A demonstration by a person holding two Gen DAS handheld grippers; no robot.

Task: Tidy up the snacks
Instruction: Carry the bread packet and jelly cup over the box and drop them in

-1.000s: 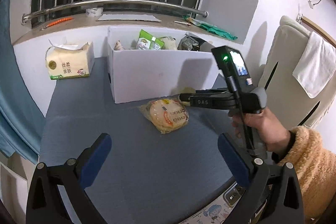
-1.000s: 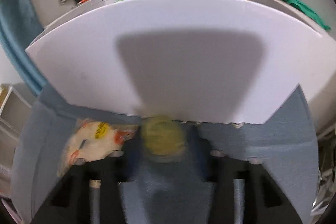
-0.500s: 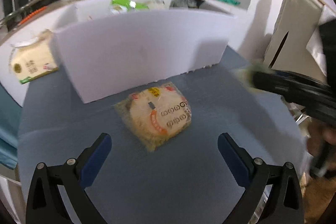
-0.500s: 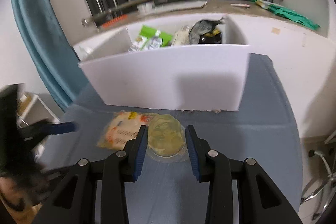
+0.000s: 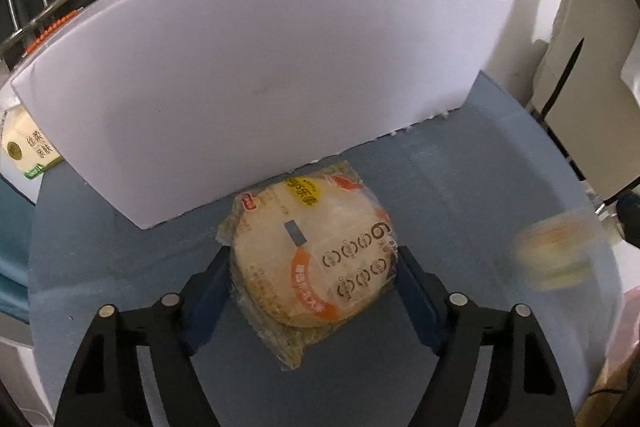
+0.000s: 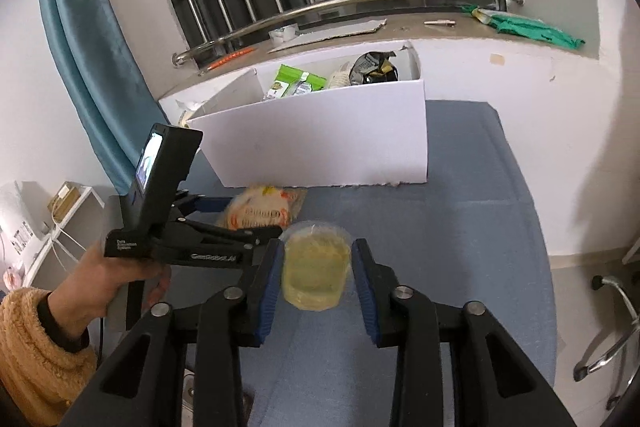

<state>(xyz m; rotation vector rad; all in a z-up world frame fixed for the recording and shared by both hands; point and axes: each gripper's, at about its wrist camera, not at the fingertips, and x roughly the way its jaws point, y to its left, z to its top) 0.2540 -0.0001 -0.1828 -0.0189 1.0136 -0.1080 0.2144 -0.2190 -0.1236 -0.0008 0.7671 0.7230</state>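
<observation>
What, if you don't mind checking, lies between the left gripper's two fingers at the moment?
The round flatbread packet lies on the blue mat between the left gripper's closing fingers, just before the white box; the left wrist view shows it.

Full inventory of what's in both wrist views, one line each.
white box: 1, white, back of the table, open top
packets in box: several, green, cream, dark, inside the box
flat cake packet: 1, beige with orange print, on the table before the box, between the left gripper's closing jaws
small round snack: 1, pale yellow, clamped in the right gripper
table: 1, blue-grey
tissue pack: 1, cream, left of the box
green cloth: 1, on the sill
left gripper: black, blue pads
right gripper: black, blue pads
hand: 1, tan fuzzy sleeve, holding the left gripper
</observation>
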